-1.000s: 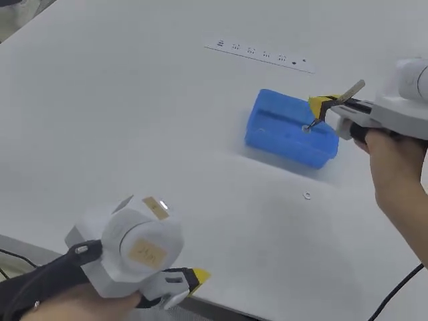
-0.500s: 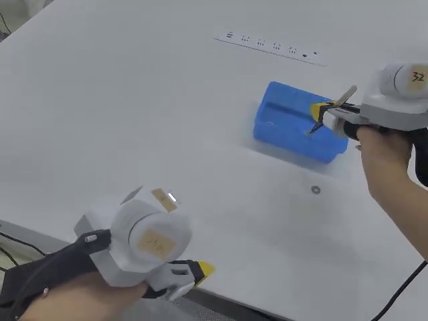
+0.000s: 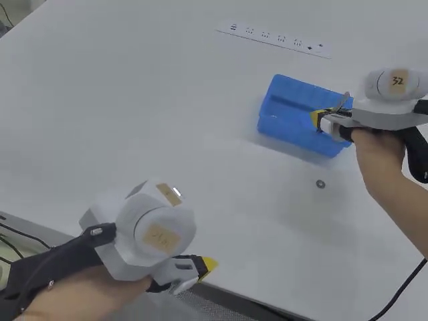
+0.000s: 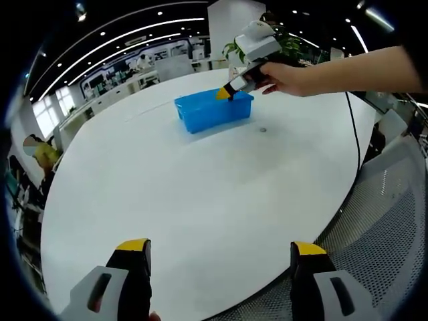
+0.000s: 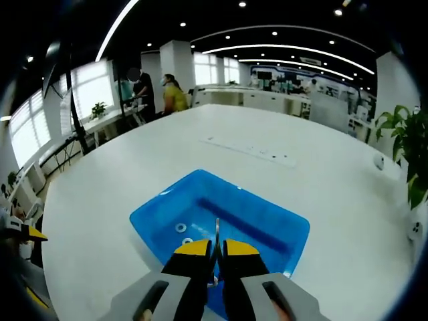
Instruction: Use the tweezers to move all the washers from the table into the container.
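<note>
One washer (image 3: 320, 184) lies on the table (image 3: 134, 100) near the right hand-held gripper (image 3: 315, 119), clenched on tweezers (image 5: 216, 231) above the container (image 3: 294, 100).

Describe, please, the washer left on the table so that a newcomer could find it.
On the white table stands a blue container. On its near side, apart from it, lies the washer, a tiny grey ring. Unlike the washers inside, it lies alone on bare tabletop.

From the head we look down across the white table (image 3: 134, 100); our left gripper view faces the blue container (image 4: 212, 110) from well back at the table edge; the right one sits close above it; all three share it.
</note>
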Motion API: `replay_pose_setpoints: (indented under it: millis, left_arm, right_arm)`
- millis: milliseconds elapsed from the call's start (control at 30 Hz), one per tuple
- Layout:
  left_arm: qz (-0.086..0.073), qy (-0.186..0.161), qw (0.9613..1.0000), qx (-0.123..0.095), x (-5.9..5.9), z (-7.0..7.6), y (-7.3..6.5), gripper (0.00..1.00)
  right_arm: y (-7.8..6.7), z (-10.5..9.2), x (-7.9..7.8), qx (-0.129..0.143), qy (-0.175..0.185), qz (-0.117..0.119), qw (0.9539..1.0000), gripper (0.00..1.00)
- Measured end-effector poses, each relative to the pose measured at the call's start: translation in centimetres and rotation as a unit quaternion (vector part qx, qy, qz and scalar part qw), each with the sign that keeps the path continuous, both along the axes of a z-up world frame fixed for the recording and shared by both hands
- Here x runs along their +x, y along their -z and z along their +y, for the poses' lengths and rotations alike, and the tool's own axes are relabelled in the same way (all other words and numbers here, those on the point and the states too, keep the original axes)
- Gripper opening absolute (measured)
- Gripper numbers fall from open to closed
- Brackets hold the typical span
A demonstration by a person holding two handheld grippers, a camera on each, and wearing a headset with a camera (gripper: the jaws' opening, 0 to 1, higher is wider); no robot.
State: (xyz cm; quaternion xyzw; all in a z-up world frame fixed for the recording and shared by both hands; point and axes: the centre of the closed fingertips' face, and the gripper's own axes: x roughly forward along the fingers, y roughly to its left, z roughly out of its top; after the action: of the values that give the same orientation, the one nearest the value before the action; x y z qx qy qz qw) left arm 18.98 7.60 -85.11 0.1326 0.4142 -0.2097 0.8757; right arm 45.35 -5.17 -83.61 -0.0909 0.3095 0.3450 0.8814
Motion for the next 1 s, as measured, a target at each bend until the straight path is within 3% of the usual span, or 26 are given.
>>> replay_pose_setpoints:
  millis: [533, 633, 767, 1000]
  left_arm:
    - [0.004, 0.002, 1.0000, 0.003, -0.1, 0.0, 0.1, 0.86]
    - [0.004, 0.004, 1.0000, 0.004, -0.1, 0.0, 0.2, 0.86]
    - [0.004, 0.005, 1.0000, 0.004, -0.1, -0.1, 0.2, 0.86]
    - [0.005, 0.007, 1.0000, 0.004, -0.2, -0.1, 0.2, 0.86]
  right_arm:
    - [-0.1, -0.5, -0.2, 0.020, 0.014, -0.005, 0.9997, 0.04]
    - [-1.2, -0.6, -0.2, 0.038, 0.019, -0.008, 0.9991, 0.04]
    - [-2.8, -0.9, -0.1, 0.035, 0.014, -0.033, 0.9987, 0.04]
    - [-6.3, -1.5, -0.9, 0.061, 0.014, -0.063, 0.9961, 0.04]
